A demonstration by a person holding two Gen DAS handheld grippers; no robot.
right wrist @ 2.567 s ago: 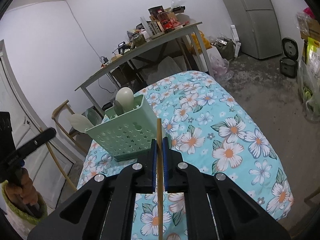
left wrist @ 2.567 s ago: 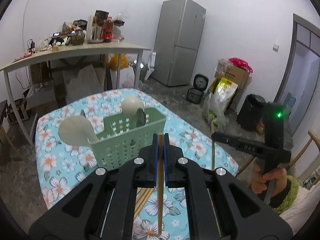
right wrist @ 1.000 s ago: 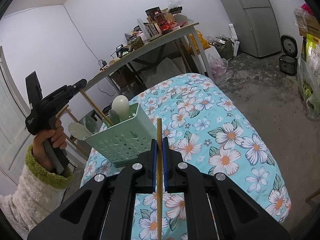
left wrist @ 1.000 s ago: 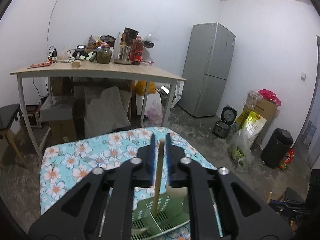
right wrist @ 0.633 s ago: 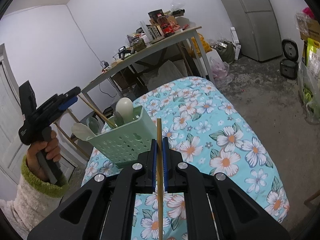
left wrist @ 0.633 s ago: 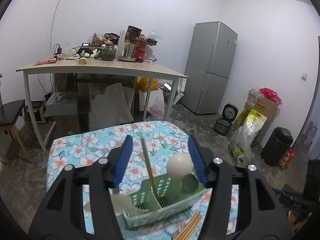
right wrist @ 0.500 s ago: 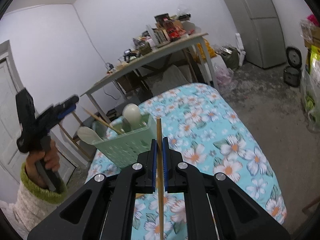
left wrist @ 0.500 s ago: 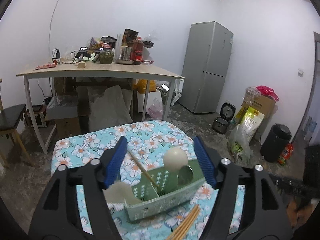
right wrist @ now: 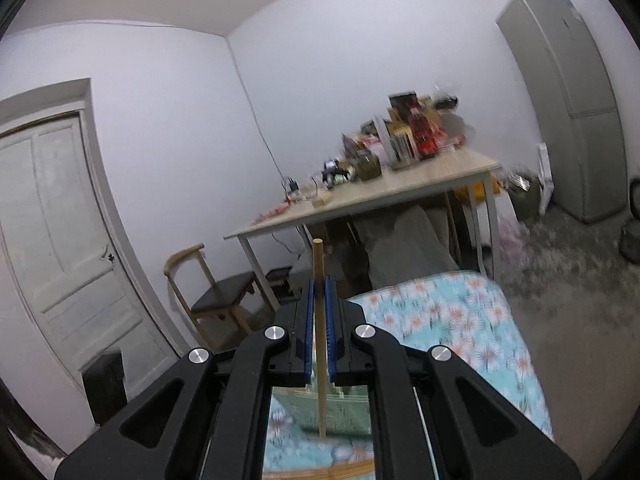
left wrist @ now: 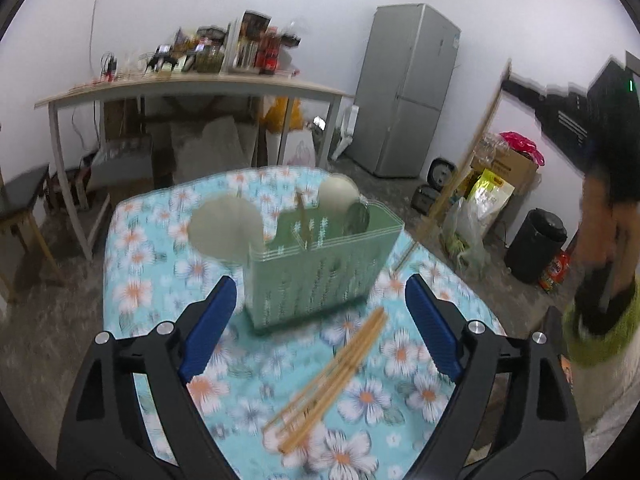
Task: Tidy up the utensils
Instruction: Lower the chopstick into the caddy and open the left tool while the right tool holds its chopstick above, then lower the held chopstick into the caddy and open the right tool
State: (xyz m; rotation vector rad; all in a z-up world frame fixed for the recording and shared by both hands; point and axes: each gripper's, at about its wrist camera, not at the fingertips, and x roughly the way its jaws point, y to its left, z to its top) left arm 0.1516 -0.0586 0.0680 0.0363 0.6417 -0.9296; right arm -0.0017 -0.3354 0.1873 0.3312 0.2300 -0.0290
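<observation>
While motion blur smears the perforated green plastic caddy [left wrist: 320, 268], left claw [left wrist: 316, 312] has just been opening, empty; right claw [right wrist: 318, 334] clamps 1 wooden chopstick [right wrist: 319, 320].

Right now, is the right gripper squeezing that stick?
Touching. The right wrist view shows the right gripper with both blue pads pressed against the chopstick, no gap on either side.

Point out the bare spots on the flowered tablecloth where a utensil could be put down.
Free: the cloth left of the green caddy, out to the table's left edge, and the strip behind the caddy. Crowded: in front of the caddy, where loose chopsticks lie, and to its right, where the right gripper's chopstick hangs.
</observation>
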